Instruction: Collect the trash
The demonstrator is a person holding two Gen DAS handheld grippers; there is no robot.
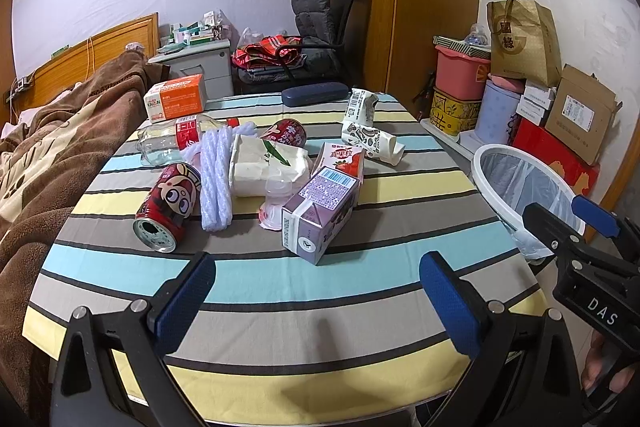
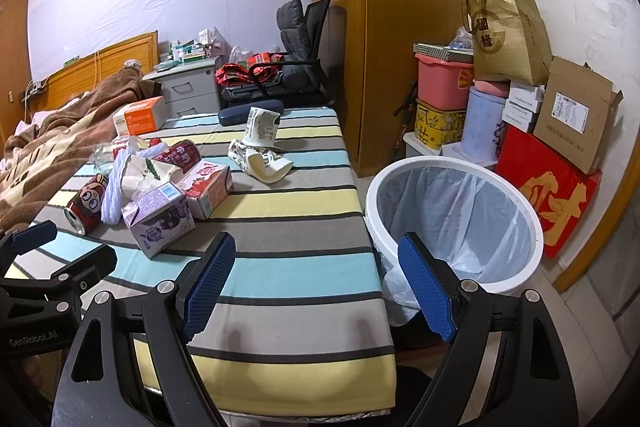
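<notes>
Left gripper (image 1: 316,291): jaws apart, empty, 6 o'clock | Right gripper (image 2: 316,283): jaws apart, empty | Purple rectangular paper drink carton (image 1: 318,213): nearest trash, 12 o'clock of left gripper, on striped tablecloth (image 1: 360,283) | White round plastic-lined waste bin (image 2: 454,219): 3 o'clock beside table, likely for easy drops

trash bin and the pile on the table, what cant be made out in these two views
- Trash bin bottom: right wrist view, hidden by its own liner and wall; contents unknown.
- Trash bin in left wrist view: partly covered by the right gripper.
- Clear bottle: its far end hidden behind the tissue pack and purple rope.
- Carton print: too small to read.
</notes>
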